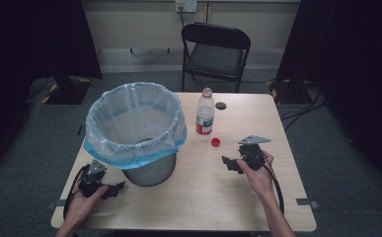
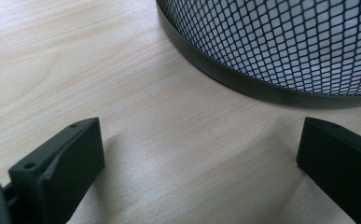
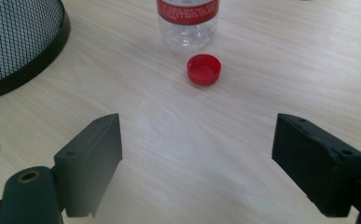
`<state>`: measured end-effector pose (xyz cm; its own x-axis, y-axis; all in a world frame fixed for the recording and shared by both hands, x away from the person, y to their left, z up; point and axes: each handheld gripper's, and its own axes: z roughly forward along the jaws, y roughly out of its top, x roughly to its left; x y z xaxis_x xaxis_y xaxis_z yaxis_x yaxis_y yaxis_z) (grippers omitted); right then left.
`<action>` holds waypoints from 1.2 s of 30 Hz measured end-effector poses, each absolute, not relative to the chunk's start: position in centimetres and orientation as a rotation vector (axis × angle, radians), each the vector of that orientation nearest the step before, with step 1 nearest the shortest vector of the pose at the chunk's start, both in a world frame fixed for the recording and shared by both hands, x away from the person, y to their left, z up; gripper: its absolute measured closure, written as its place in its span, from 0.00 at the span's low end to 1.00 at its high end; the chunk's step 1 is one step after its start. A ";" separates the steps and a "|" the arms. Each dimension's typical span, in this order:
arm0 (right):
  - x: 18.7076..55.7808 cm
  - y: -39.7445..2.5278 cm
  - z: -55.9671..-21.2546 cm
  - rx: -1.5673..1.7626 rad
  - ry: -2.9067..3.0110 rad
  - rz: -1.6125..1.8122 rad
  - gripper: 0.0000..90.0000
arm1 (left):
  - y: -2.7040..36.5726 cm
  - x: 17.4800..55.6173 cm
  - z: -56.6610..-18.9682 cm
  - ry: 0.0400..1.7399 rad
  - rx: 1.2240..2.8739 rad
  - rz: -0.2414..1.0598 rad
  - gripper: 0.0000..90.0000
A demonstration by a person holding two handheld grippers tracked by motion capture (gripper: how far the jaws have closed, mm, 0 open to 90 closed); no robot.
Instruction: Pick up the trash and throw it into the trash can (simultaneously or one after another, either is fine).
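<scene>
A red cap (image 1: 215, 142) lies loose on the desk (image 1: 218, 192), top side down, just in front of a clear plastic bottle (image 1: 205, 113) and nearly touching its base. The bottle stands upright toward the far edge of the desk, near the middle, with a red label round its body and nothing on its neck. In the right gripper view the cap (image 3: 204, 69) sits ahead of the jaws, and the bottle's lower part (image 3: 186, 25) rises just behind it.

The right gripper (image 1: 234, 164) rests low over the desk toward the right edge, held in the person's right hand (image 1: 257, 173) and turned toward the cap. Its jaws stand wide apart with bare wood between them, and they hold nothing.

The left gripper (image 1: 114, 189) lies near the front left corner in the left hand (image 1: 82, 200), pointing at the foot of a wire mesh bin (image 1: 146, 170). Its jaws too are spread wide and empty; in the left gripper view the bin's mesh wall (image 2: 281, 42) and dark base ring stand just beyond them.

The bin takes up the left half of the desk and is lined with a pale blue bag (image 1: 134, 123) folded over its rim. A small dark disc (image 1: 220, 105) lies near the far edge beside the bottle. Beyond the desk stands a black folding chair (image 1: 215, 49).
</scene>
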<state>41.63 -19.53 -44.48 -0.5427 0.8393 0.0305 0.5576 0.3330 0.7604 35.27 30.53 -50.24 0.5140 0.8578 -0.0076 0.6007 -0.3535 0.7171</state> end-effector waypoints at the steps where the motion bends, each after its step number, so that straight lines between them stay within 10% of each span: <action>1: 41.8 -19.4 -44.4 1.232 2.235 1.056 0.17 | 30.5 35.3 -50.2 1.185 2.084 0.492 0.00; 36: 50.6 -15.2 -42.5 1.145 2.281 1.052 0.15 | 30.5 35.3 -50.2 1.186 2.086 0.493 0.00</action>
